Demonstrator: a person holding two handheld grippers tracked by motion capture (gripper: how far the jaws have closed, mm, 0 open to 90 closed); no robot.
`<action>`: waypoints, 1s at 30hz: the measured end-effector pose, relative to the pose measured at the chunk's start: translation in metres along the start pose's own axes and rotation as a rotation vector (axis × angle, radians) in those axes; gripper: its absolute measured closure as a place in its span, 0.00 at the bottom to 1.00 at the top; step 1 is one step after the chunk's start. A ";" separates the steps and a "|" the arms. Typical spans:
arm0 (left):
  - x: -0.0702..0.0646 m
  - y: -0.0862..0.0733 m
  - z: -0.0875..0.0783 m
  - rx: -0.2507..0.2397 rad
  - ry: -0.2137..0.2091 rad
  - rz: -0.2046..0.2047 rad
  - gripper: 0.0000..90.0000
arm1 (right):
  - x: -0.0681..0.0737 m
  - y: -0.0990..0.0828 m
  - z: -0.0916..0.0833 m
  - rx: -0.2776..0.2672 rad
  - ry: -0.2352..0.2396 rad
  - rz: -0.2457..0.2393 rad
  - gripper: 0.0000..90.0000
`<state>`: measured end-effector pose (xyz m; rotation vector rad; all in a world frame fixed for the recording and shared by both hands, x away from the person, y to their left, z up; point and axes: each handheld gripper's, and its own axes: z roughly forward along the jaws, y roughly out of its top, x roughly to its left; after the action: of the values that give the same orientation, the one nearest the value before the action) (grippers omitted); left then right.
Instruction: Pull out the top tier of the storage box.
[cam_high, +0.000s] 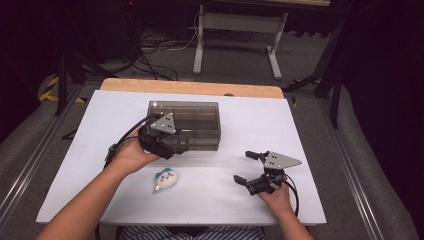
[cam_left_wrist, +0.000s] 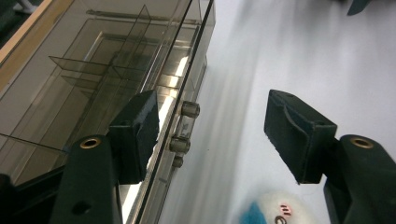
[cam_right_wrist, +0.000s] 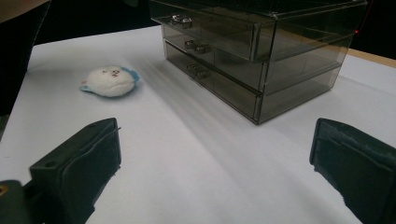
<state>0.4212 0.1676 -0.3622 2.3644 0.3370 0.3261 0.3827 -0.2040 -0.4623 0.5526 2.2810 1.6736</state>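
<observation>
Left gripper view puts your left tongs (cam_left_wrist: 210, 135) right at the front of the smoky drawer box (cam_left_wrist: 93, 88), jaws standing partly apart with nothing pressed between them: one pad sits over the box's top edge, the other hangs out over the white surface (cam_left_wrist: 261, 56), and the small drawer knobs (cam_left_wrist: 187, 126) lie in the gap, nearer the box-side pad. From there the likeliest slip, as I judge it, is closing on the wrong thing: you could pinch the clear wall instead of a knob, or catch two knobs at once, since they stack closely one under another. The knobs look small and smooth, so a shallow bite may slide off, and a hard pull could drag the whole light box toward you rather than open a drawer. In the high view your left tongs (cam_high: 167, 142) sit at the near left corner of the box (cam_high: 195, 117), which stands toward the back of the surface (cam_high: 280, 125). Your right tongs (cam_high: 247, 167) rest wide and empty at the near right, well apart from the box, so nothing braces it at present. A white and blue plush toy (cam_high: 165, 180) lies just in front of your left hand (cam_high: 131, 156); a drawer coming out, or your wrist drawing back, could nudge it. Elsewhere the path between box and toy looks free.
</observation>
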 end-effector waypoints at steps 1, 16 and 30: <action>0.000 0.001 0.001 0.008 -0.002 0.000 0.41 | 0.000 0.000 0.000 0.000 0.000 0.000 0.03; 0.003 0.007 0.022 0.117 0.003 0.036 0.48 | 0.000 0.000 0.000 -0.004 0.004 0.002 0.03; 0.003 0.008 0.030 0.150 0.013 0.027 0.54 | 0.000 0.000 0.000 -0.005 0.008 -0.001 0.03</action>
<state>0.4345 0.1440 -0.3776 2.5165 0.3464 0.3403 0.3827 -0.2039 -0.4623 0.5447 2.2822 1.6834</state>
